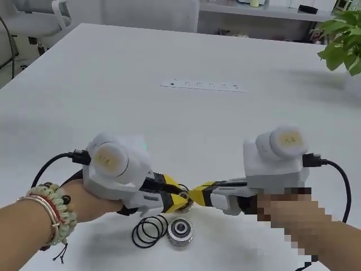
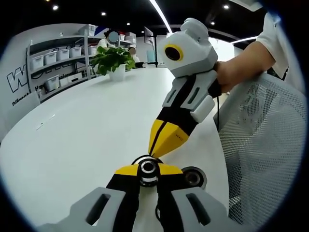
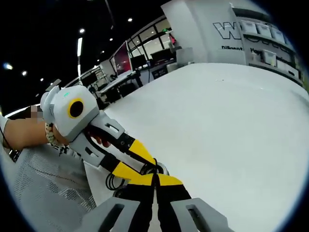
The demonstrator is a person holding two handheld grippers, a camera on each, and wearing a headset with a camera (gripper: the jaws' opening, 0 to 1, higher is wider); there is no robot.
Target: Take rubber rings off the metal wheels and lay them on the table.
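Left hand-held gripper (image 2: 148, 170): closed on a metal wheel (image 2: 148, 167), which is clamped between the yellow tips w/ its hub facing the camera in the left gripper view. In the head view this hand-held gripper (image 1: 180, 200) is seen lower centre, held from the left.
Right hand-held gripper (image 3: 154, 178): jaws seen pressed together. In the left gripper view it (image 2: 155, 151) comes down from the upper right, tips touching the top rim of the held wheel. Whether a ring is pinched between them cannot be told.
Tips, head view: both pairs are met nose to nose at lower centre, right hand-held gripper (image 1: 196, 195) approaching from the right.
Held wheel, other views: partly hidden btw the yellow tips in the head view (image 1: 185, 198); seen just left of centre, low, in the right gripper view (image 3: 161, 168).
Second wheel (image 1: 180, 231): lying flat on the surface (image 1: 169, 113), just below the tips, bottom centre; lower right of the held wheel in the left gripper view (image 2: 194, 177).
Rubber rings (image 1: 148, 230): thin black loops, overlapping, flat on the surface, touching or just beside the second wheel on its left; lower left in the right gripper view (image 3: 112, 181).
Power strip (image 1: 204, 86): upper centre of the head view, well apart.
Plant (image 1: 341, 39): upper right corner.
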